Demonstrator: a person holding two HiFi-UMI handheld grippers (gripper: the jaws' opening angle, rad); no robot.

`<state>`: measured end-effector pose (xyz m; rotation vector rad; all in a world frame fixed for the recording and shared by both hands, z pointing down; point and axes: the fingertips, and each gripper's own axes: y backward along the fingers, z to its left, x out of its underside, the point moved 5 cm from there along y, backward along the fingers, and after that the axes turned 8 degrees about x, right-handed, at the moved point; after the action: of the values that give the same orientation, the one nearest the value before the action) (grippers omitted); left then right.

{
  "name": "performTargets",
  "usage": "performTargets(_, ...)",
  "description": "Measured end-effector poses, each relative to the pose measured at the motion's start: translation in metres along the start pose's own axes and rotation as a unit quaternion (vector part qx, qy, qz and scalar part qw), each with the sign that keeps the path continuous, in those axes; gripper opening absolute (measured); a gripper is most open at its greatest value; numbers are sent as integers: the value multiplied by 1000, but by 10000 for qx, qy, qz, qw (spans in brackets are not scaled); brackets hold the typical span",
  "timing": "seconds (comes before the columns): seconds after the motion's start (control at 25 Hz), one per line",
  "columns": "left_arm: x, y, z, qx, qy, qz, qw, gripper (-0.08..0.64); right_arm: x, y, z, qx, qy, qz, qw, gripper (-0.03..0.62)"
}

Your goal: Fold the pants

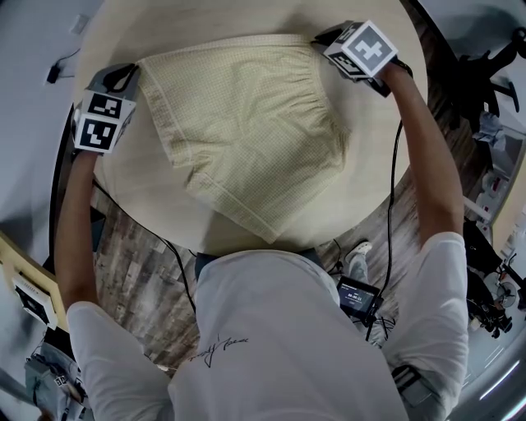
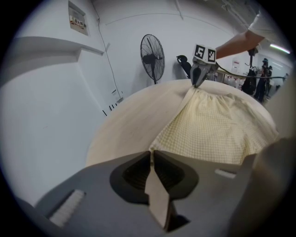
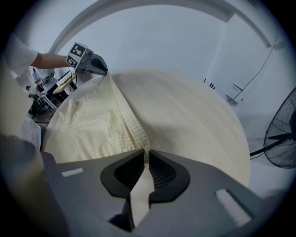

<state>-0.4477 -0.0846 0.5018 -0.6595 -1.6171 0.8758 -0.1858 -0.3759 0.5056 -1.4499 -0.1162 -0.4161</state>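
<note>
Left tool (image 2: 151,153) and right tool (image 3: 147,153) are each squeezing a far corner of the pants (image 1: 246,123) lying on the desk (image 1: 378,156), and I am guessing they are soft, light and floppy, so corners are good holds.

Pants (image 1: 246,123) pale yellow, fine check; table (image 1: 246,20) beige.

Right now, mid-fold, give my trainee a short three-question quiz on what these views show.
1. True or false: the left tool and the right tool are each shut on a corner of the pants.
2. The table top is: A round, B square, C triangular.
3. Fill in: the pants are pale ____ with a fine check.

Key: 1 true; 2 A; 3 yellow.
</note>
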Motion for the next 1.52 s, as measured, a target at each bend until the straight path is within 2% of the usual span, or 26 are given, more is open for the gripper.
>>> performTargets(0.28,-4,16,-1,-103,-337,43,9994,83,-1,13,6,-56,-110,-98,9999,31)
performTargets(0.72,-22,45,-19,-267,-729,-83,9969,83,10,34,10,88,-199,-200,9996,31)
performTargets(1.12,-31,78,-38,-338,-846,-127,9958,83,20,51,20,136,-167,-305,9993,31)
performTargets(1.52,-33,109,-74,-537,-853,-479,9938,83,31,77,34,378,1,-479,9981,31)
